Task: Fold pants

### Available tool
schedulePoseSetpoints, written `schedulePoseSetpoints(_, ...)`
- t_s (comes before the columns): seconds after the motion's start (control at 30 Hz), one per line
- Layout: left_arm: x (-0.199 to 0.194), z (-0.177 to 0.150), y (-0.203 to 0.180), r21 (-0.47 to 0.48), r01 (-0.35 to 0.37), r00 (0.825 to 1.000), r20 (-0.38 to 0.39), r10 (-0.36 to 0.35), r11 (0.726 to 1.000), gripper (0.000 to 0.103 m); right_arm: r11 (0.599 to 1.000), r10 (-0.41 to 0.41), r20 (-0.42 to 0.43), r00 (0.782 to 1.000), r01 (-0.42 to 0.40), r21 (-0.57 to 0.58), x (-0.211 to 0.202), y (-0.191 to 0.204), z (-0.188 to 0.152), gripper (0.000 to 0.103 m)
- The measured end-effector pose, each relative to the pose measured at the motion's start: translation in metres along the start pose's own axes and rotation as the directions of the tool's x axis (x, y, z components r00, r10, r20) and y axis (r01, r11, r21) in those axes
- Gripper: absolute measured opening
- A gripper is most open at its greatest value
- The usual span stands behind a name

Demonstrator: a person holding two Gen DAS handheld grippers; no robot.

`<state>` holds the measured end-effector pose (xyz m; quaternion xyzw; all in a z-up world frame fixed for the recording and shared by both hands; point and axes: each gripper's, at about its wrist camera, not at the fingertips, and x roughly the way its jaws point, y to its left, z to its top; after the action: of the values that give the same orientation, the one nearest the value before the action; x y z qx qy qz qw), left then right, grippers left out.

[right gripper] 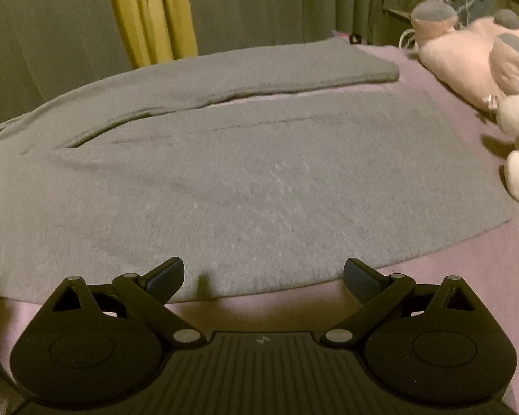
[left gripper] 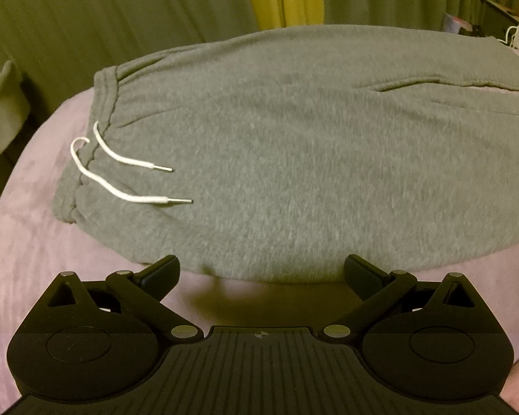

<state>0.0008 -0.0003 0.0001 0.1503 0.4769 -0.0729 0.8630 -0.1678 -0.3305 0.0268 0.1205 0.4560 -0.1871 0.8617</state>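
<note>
Grey sweatpants [left gripper: 294, 145] lie spread flat on a pink bed cover [left gripper: 27, 259]. The waistband [left gripper: 100, 103] with two white drawstrings [left gripper: 121, 186] is at the left in the left wrist view. My left gripper [left gripper: 261, 269] is open and empty, just above the near edge of the pants by the hip. In the right wrist view the two legs [right gripper: 259, 180] run away to the right, with the far leg [right gripper: 276, 65] set apart. My right gripper [right gripper: 263, 273] is open and empty over the near leg's edge.
Pink and white plush toys [right gripper: 484, 58] lie at the right on the bed cover [right gripper: 467, 269], close to the leg cuffs. Green and yellow curtains [right gripper: 148, 10] hang behind the bed. A grey bin [left gripper: 0, 103] stands at the far left.
</note>
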Motion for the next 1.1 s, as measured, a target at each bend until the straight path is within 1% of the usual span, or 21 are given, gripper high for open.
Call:
schedulePoseSetpoints(0.07,0.000,0.001,-0.003,0.016,-0.009,1.000,-0.004,0.009,1.000,0.103,1.000,0.023,-0.016,1.000,-0.023,0.016,0.003,-0.002,0.002,0.099)
schedulePoseSetpoints(0.17,-0.001,0.002,-0.005,0.038,-0.013,1.000,-0.006,0.014,0.999,0.103,1.000,-0.004,-0.005,1.000,0.004,0.013,0.003,-0.002,0.006,0.099)
schedulePoseSetpoints(0.23,-0.001,0.004,-0.005,0.045,-0.011,1.000,-0.013,0.012,0.999,0.103,1.000,0.000,0.006,1.000,0.000,0.011,0.002,-0.002,0.007,0.099)
schedulePoseSetpoints(0.33,0.002,0.006,-0.003,0.036,-0.010,0.999,-0.031,0.011,0.999,0.103,1.000,0.012,0.016,1.000,-0.012,0.028,0.004,-0.003,0.009,0.099)
schedulePoseSetpoints(0.43,0.005,0.008,-0.001,0.016,-0.007,0.999,-0.043,0.008,1.000,0.103,0.998,0.028,0.007,1.000,-0.028,0.049,0.009,-0.006,0.011,0.099)
schedulePoseSetpoints(0.57,0.007,0.012,0.001,-0.003,-0.009,0.999,-0.048,0.009,1.000,0.103,1.000,0.011,0.012,1.000,-0.012,0.016,0.013,-0.001,0.012,0.099)
schedulePoseSetpoints(0.7,0.009,0.015,-0.003,0.018,-0.014,0.999,-0.046,0.014,1.000,0.103,1.000,0.015,0.010,1.000,-0.015,-0.003,0.016,0.003,0.014,0.099)
schedulePoseSetpoints(0.87,0.013,0.017,-0.006,0.028,-0.018,0.998,-0.054,0.019,0.999,0.103,0.999,0.025,-0.007,1.000,-0.024,0.024,0.021,-0.001,0.015,0.099)
schedulePoseSetpoints(0.93,0.013,0.020,-0.005,0.016,-0.013,0.998,-0.060,0.014,1.000,0.103,0.999,0.031,-0.019,0.999,-0.030,0.031,0.022,-0.002,0.014,0.099)
schedulePoseSetpoints(0.97,0.014,0.022,-0.004,0.000,-0.014,0.998,-0.065,0.014,1.000,0.103,0.999,0.030,-0.040,0.999,-0.029,0.028,0.025,-0.002,0.015,0.099)
schedulePoseSetpoints(1.07,0.013,0.034,0.002,-0.070,-0.042,0.997,-0.065,0.037,0.997,0.103,0.999,0.030,-0.074,0.997,-0.029,0.014,0.031,0.000,0.015,0.099)
schedulePoseSetpoints(1.1,0.011,0.043,0.004,-0.101,-0.051,0.997,-0.058,0.045,0.994,0.103,0.999,0.044,-0.078,0.996,-0.043,0.012,0.031,0.001,0.016,0.099)
